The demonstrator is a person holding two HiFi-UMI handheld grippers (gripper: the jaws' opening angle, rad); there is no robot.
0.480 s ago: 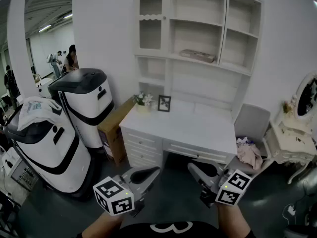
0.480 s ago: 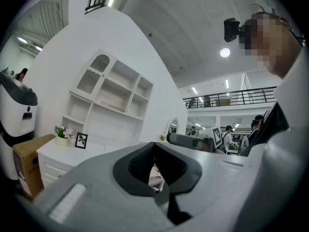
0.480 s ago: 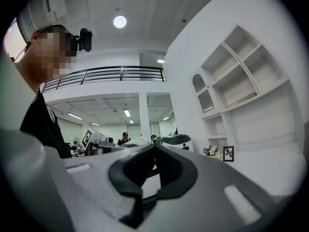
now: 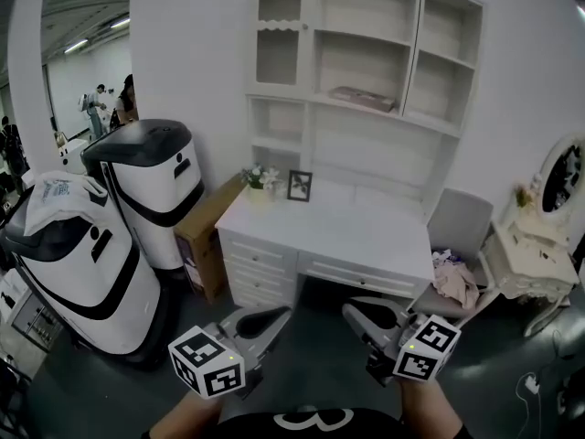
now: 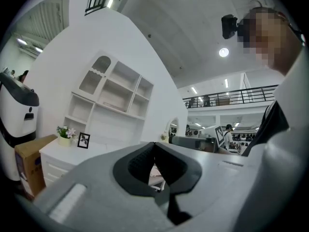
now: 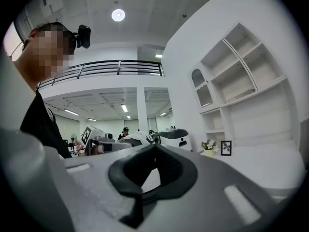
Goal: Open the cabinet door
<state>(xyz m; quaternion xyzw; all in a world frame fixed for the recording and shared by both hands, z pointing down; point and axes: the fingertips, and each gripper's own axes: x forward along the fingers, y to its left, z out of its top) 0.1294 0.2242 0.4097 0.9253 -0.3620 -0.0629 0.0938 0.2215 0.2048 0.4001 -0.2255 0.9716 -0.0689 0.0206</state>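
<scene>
Against the white wall ahead: white wooden desk [image 4: 329,231] topped with an open-shelved hutch. At the hutch's top left, arched white cabinet door [image 4: 277,30], closed, well above and beyond both tools. On the desktop's rear left, small pot of flowers [image 4: 260,181] just beside a dark picture frame [image 4: 299,186]. Left of the desk, brown cardboard box [image 4: 206,236] and two rounded white-and-black machines [image 4: 151,186]. To the right, grey chair [image 4: 462,227]. Open stretch of dark floor [image 4: 315,364] before the desk's front edge. Low over it, left gripper [image 4: 279,314] and right gripper [image 4: 352,309], level, each clenched tip to tip, grasping nothing.
</scene>
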